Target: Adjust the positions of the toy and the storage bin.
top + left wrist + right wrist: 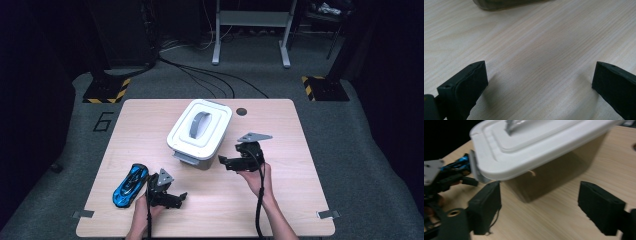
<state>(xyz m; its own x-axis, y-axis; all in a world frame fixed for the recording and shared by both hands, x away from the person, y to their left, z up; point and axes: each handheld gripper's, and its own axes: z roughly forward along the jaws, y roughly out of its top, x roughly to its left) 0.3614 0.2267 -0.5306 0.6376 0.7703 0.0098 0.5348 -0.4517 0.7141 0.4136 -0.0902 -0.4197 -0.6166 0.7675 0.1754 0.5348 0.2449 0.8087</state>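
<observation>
the right gripper sits just beside the near right corner of the lidded box, pointing toward it, with its jaws spread wide and nothing between them. the step in hand looks like getting a hold on that box, likely at the lid's edge or the grey latch on the near end. to do it well, line the jaws up square with the lip of the white lid so one jaw goes under the rim and the other over it, rather than coming at the corner on a slant. move in slowly, because the box is light-looking and may slide on the bench if nudged sideways.

in the right gripper view the box fills the upper part, from about 10 o'clock round to 2 o'clock of the jaws, its dark corner standing straight ahead at 12 o'clock and apart from both jaws. the lid overhangs the jaw at the left but does not touch it.

the left gripper rests low near the front edge, jaws spread and empty over bare wood, with the blue toy car just beside it at 9 o'clock. it could steady the box from the other side if it shifts.
</observation>
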